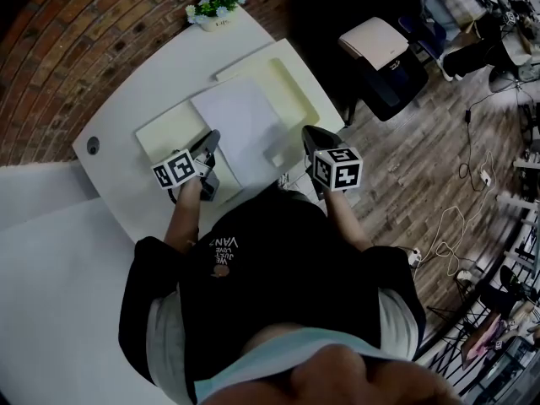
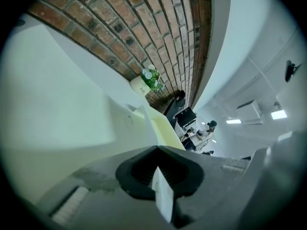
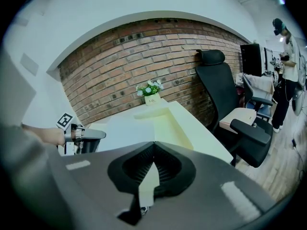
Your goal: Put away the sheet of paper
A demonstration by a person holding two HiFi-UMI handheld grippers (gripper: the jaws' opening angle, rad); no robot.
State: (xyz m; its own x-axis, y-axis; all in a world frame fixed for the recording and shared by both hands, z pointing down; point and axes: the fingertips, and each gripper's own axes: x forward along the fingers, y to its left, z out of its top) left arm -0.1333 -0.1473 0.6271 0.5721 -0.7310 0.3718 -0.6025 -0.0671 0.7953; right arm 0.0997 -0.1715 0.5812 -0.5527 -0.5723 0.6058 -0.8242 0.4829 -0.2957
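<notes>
pinching the sheet of paper (image 1: 240, 121), left gripper (image 1: 213, 138) and right gripper (image 1: 310, 133) jaws, over white table (image 1: 126, 112) by brick wall (image 1: 84, 32)

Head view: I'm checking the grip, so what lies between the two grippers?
The sheet of paper spans that stretch in the head view; the left gripper and right gripper are each shut on its near edge.

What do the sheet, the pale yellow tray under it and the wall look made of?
Sheet: thin matte white paper, a mere sliver edge-on. Pale yellow tray: likely moulded plastic or coated board, smooth with a raised rim; uncertain. Wall: reddish brick, pale mortar joints, rough and matte.
</notes>
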